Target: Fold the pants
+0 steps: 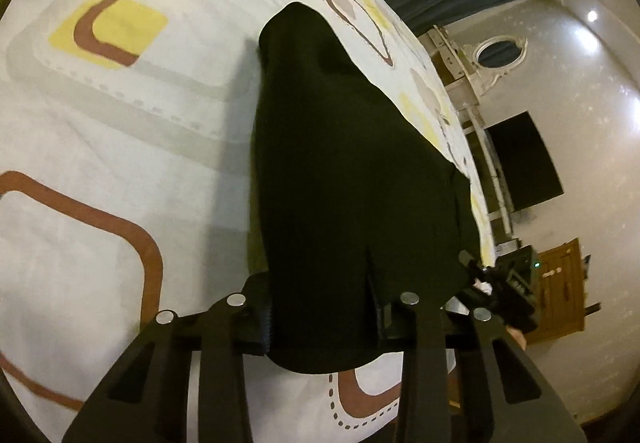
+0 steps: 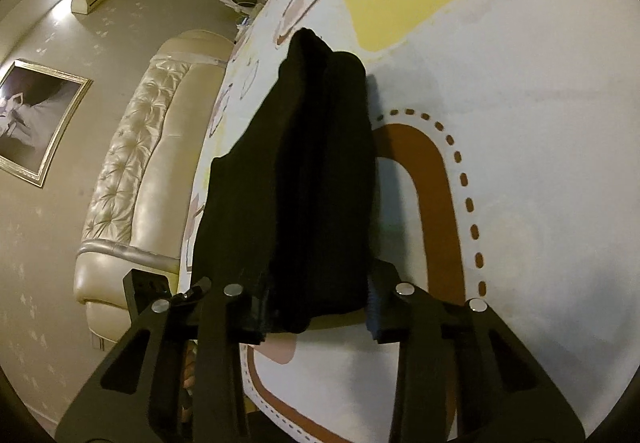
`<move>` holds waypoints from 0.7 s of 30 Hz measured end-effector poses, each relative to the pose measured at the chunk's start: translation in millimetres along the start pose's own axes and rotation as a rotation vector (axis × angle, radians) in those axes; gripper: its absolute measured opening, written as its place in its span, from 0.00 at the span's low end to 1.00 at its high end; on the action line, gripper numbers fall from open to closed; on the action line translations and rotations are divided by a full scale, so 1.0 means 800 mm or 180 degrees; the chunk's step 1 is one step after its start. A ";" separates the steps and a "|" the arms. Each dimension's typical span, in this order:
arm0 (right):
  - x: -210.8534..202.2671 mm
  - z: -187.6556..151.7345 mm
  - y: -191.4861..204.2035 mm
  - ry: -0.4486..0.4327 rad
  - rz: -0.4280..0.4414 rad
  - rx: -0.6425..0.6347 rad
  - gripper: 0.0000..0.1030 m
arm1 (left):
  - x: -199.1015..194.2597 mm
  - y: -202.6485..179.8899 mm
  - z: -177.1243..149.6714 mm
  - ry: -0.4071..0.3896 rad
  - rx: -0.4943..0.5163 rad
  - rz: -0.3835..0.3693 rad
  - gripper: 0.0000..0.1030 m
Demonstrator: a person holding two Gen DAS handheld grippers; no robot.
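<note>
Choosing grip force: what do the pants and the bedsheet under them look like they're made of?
Pants: soft matte black fabric, probably knit or cotton; it drapes and bunches without shine, weave too dark to tell. Bedsheet: thin printed woven cloth, likely cotton, flat finish with slight wrinkles.

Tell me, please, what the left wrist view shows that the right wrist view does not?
Only the left wrist view shows a dark screen, an oval mirror and a wooden cabinet. Only the right wrist view shows a tufted headboard and a framed picture. Both show the black pants on the patterned bedsheet, with fabric between each gripper's jaws: left gripper, right gripper.
</note>
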State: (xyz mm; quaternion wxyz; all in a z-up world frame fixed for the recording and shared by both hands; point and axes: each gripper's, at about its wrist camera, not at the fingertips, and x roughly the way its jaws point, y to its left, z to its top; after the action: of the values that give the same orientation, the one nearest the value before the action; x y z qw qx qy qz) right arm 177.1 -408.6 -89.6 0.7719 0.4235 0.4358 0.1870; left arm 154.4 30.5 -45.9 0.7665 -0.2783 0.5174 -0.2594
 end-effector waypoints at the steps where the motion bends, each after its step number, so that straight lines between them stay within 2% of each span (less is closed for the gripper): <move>1: -0.002 0.000 0.001 -0.0005 0.0009 -0.0002 0.32 | -0.002 -0.003 0.000 -0.0004 0.0002 0.0013 0.34; 12: -0.013 -0.022 -0.009 0.0023 0.0111 0.0064 0.32 | 0.001 0.011 -0.001 0.0015 -0.0073 -0.0071 0.33; 21: -0.018 -0.031 -0.013 0.0026 0.0144 0.0080 0.32 | -0.003 0.011 -0.005 0.0002 -0.0043 -0.0037 0.33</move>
State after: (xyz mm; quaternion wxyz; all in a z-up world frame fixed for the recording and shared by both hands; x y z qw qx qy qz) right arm 148.0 -411.9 -97.2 0.7603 0.4421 0.4315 0.2006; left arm 150.7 37.9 -51.3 0.7629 -0.2864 0.5178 -0.2605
